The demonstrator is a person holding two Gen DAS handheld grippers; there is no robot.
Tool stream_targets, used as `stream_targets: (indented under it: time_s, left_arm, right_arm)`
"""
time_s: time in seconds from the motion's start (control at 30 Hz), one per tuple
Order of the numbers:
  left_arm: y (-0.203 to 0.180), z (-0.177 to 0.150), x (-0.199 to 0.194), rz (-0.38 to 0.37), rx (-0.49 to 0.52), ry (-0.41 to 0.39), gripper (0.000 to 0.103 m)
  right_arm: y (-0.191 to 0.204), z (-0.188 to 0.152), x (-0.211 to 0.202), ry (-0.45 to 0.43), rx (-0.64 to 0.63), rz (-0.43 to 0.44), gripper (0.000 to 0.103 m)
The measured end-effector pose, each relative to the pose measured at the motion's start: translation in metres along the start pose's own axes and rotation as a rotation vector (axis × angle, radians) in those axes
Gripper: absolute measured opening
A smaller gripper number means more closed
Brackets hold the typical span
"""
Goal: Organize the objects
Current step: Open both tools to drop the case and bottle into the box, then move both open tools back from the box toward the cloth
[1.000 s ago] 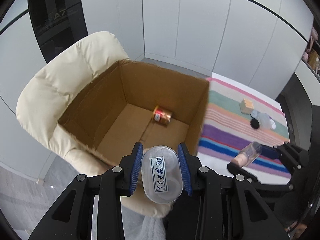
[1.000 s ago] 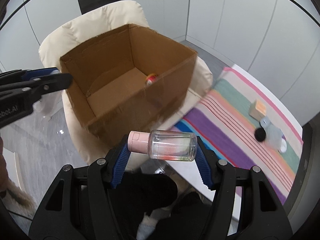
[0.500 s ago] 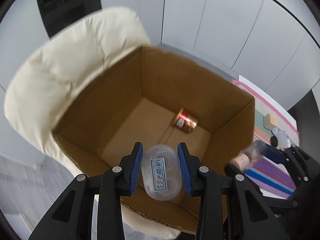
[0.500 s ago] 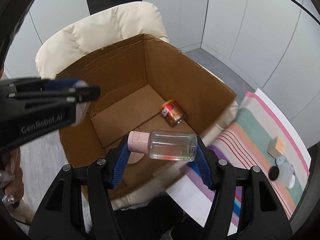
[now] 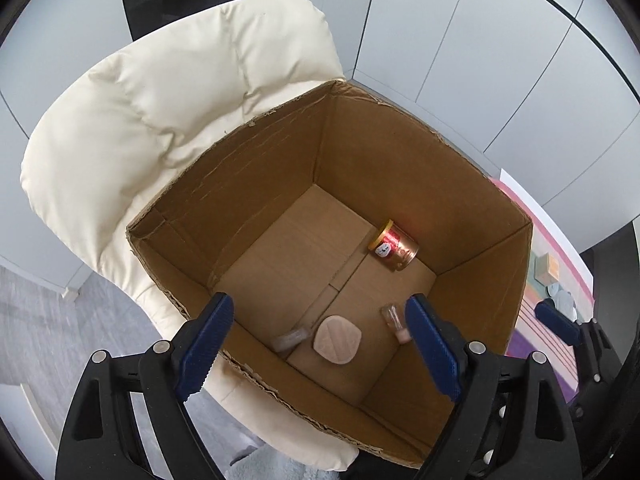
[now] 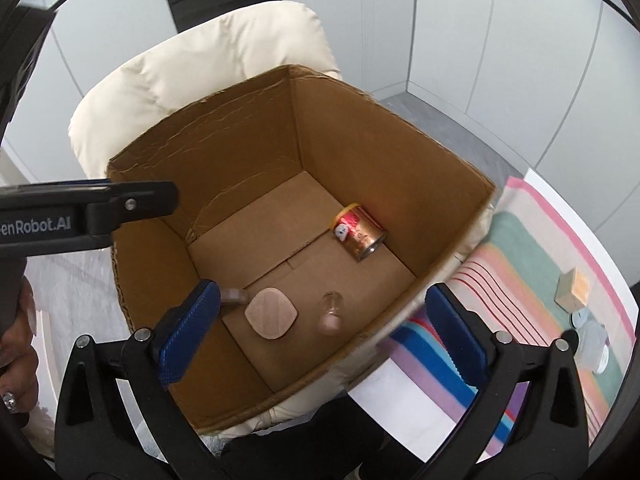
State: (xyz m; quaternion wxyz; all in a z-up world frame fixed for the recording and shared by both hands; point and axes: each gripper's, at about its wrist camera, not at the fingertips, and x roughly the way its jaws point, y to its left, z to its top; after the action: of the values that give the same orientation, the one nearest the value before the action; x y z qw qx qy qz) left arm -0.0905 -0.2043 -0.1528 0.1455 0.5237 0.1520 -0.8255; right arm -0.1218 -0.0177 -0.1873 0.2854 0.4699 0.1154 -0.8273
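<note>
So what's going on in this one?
A person holds a gripper in each hand over a cardboard box that sits on a cream chair. Both the left gripper and the right gripper are opening, with nothing between their jaws. In the box lie a gold can, a clear bottle, a clear case and a pink pad.
</note>
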Motion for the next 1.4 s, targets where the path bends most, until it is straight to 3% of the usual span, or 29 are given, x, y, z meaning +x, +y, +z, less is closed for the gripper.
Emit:
stream_targets:
  time_s: [0.27,0.4,0.57,0.8,1.4]
  left_arm:
    - [-0.011,-0.004,-0.013,0.029,0.077,-0.037,0.089]
    - [-0.016,-0.012,-0.028,0.007,0.106,-0.036,0.089]
    - [-0.013,-0.029,-0.037,-0.006,0.091,0.007,0.089]
    - [-0.013,-0.064,-0.06,0.019,0.122,-0.03,0.089]
    - [-0.027,-0.129,-0.1,0.012,0.172,-0.082,0.089]
  right_arm:
    - [-0.014,-0.007,-0.012,0.0,0.03,-0.035,0.103]
    - [-0.02,-0.013,-0.021,0.001,0.056,-0.044,0.103]
    - [-0.03,-0.027,-0.038,0.0,0.099,-0.069,0.103]
    - [-0.038,-0.052,-0.059,-0.002,0.142,-0.093,0.103]
    - [-0.014,-0.111,-0.118,-0.035,0.115,-0.12,0.103]
